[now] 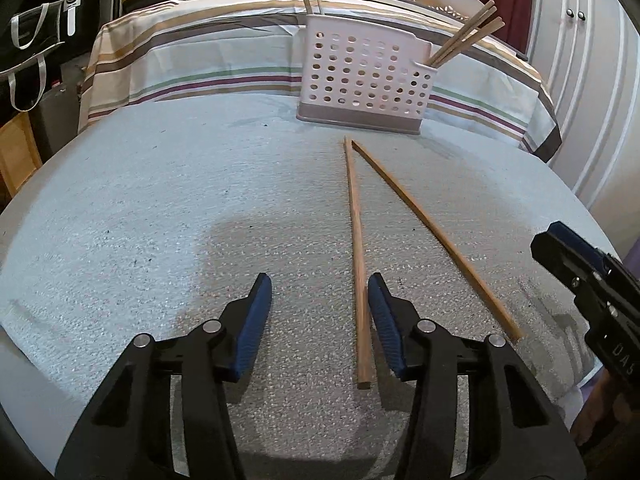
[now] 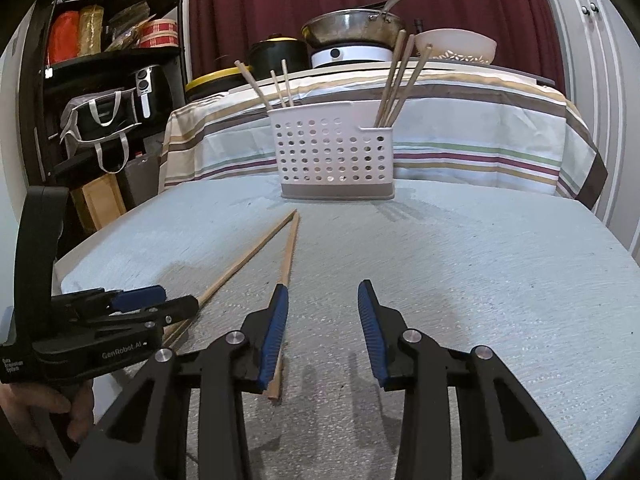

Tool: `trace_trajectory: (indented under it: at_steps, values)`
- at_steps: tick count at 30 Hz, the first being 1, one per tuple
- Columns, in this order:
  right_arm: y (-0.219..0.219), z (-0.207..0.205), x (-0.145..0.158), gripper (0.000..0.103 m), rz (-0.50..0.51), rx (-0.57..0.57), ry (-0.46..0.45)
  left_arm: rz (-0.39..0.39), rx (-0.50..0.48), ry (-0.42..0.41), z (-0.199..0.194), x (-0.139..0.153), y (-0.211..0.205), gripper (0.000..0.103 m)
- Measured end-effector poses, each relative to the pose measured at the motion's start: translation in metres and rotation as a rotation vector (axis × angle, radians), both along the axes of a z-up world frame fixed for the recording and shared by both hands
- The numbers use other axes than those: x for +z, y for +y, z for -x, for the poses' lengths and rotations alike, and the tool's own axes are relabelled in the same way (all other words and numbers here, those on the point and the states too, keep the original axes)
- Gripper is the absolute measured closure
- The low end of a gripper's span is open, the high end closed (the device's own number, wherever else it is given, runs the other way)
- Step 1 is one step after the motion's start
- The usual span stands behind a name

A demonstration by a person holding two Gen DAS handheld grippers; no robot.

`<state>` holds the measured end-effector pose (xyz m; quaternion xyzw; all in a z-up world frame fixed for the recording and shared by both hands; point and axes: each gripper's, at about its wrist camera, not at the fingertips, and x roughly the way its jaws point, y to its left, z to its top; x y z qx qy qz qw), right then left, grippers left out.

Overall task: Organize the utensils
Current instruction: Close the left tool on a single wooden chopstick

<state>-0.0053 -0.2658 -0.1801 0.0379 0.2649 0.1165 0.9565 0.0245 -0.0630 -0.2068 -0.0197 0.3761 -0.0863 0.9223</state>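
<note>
Two brown wooden chopsticks lie on the pale blue mat, their far tips nearly touching in a V. My left gripper (image 1: 319, 284) is open low over the mat, and the straighter chopstick (image 1: 356, 248) lies between its fingers, close to the right pad, without being pressed. My right gripper (image 2: 323, 288) is open; the other chopstick (image 2: 289, 248) runs beside and under its left finger (image 2: 276, 320). The white perforated utensil holder (image 1: 366, 80) (image 2: 334, 156) stands at the mat's far side. It holds brown chopsticks (image 2: 400, 80) in its right compartment and pale ones (image 2: 272, 84) in its left.
Behind the holder is a table under a striped cloth (image 2: 460, 136), with a pan on a cooker (image 2: 348, 32) and a white bowl (image 2: 456, 44). A dark shelf with bags (image 2: 104, 112) stands at the left, white cabinet doors (image 1: 580, 80) at the right. The mat's edge drops off at the left.
</note>
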Motion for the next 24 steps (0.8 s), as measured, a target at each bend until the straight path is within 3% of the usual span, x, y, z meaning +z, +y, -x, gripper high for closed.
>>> trace_trajectory:
  at_steps: [2, 9, 12, 13, 17, 24]
  values:
    - [0.005, 0.000, -0.002, 0.074, 0.003, 0.020, 0.011, 0.001, -0.002, -0.004, 0.002, 0.000, 0.001, 0.056]
    - [0.021, -0.003, -0.015, 0.076, 0.023, 0.084, 0.080, -0.001, -0.014, -0.018, 0.010, -0.001, 0.002, 0.062]
    - [0.023, -0.007, -0.023, 0.078, 0.034, 0.089, 0.129, 0.009, -0.017, -0.019, 0.011, -0.001, 0.005, 0.070]
    - [0.022, -0.008, -0.026, 0.086, 0.036, 0.087, 0.143, 0.011, -0.020, -0.019, 0.011, -0.001, 0.005, 0.074]
    - [0.016, -0.008, -0.027, 0.095, 0.027, 0.054, 0.150, 0.012, -0.028, -0.014, 0.007, -0.001, 0.008, 0.087]
    - [0.004, -0.009, -0.028, 0.095, 0.010, 0.016, 0.150, 0.028, -0.021, -0.014, 0.004, -0.002, 0.012, 0.086]
